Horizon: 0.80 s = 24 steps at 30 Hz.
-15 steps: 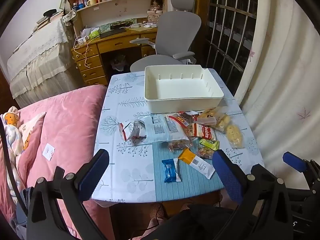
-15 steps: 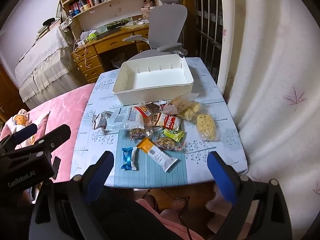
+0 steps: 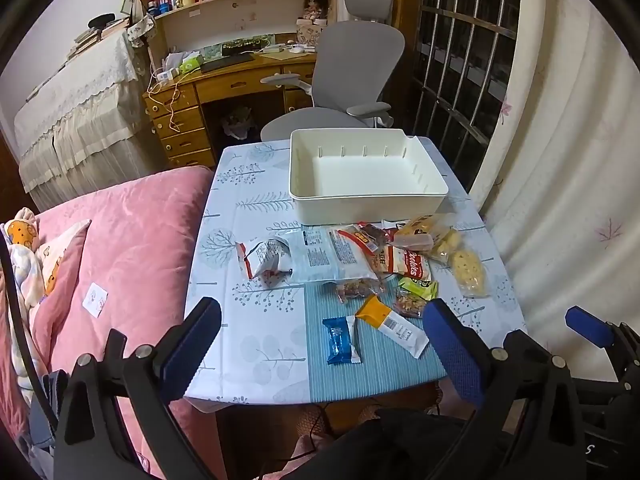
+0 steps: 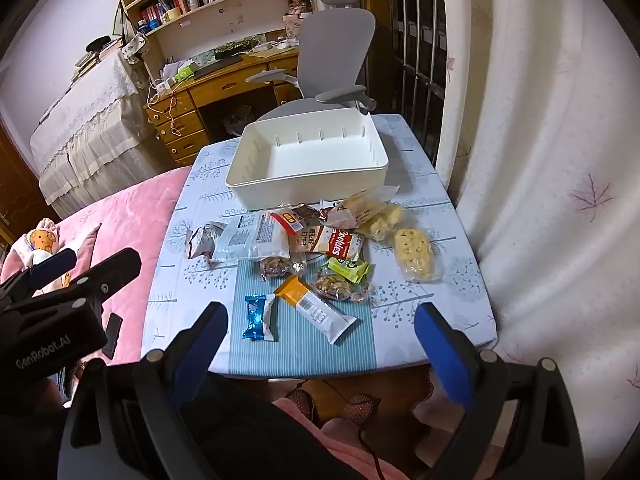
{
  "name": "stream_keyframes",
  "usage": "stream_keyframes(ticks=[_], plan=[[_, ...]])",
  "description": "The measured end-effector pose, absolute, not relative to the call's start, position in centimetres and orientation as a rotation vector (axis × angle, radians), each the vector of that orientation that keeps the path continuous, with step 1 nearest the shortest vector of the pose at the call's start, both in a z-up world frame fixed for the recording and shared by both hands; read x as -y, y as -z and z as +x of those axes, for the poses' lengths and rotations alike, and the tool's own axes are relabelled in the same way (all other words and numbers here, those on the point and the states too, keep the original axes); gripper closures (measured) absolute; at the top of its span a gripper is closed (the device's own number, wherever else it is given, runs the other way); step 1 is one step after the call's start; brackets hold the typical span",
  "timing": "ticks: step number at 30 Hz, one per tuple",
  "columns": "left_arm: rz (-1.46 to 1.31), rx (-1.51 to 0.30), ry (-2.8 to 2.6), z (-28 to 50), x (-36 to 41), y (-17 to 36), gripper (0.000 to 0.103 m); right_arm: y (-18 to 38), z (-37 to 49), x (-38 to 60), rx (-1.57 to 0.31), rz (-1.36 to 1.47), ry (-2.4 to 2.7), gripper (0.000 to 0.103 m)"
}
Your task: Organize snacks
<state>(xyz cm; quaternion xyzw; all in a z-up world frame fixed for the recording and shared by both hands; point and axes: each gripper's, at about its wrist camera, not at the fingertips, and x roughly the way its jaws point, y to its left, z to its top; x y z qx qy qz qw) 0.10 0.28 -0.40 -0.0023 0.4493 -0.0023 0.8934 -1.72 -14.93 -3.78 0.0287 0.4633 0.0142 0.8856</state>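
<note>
An empty white bin (image 3: pixel 368 208) (image 4: pixel 308 190) stands at the far side of the small table. In front of it lies a heap of snacks: a cookies pack (image 3: pixel 408 264) (image 4: pixel 340 242), a yellow puffed cake (image 3: pixel 468 268) (image 4: pixel 416 254), a white-red pouch (image 3: pixel 264 258) (image 4: pixel 204 238). Nearest me lie an orange-white bar (image 3: pixel 392 326) (image 4: pixel 316 308) and a blue packet (image 3: pixel 340 340) (image 4: pixel 258 317). My left gripper (image 3: pixel 320 308) and right gripper (image 4: pixel 320 312) hover over the table's near edge, both open with nothing between their fingers.
A pink bed (image 3: pixel 120 248) borders the table on the left and a curtain (image 3: pixel 560 200) hangs on the right. A grey office chair (image 3: pixel 344 80) and a wooden desk (image 3: pixel 224 84) stand behind the bin. A person's lap fills the bottom of both views.
</note>
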Motion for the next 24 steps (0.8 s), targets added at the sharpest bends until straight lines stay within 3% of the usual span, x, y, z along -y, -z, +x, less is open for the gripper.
stream_keyframes(ticks=[24], plan=[[-0.036,-0.941,0.017,0.0,-1.7,0.5,0.002,3.6,-1.8,13.7,-0.943,0.029,-0.048,0.008]])
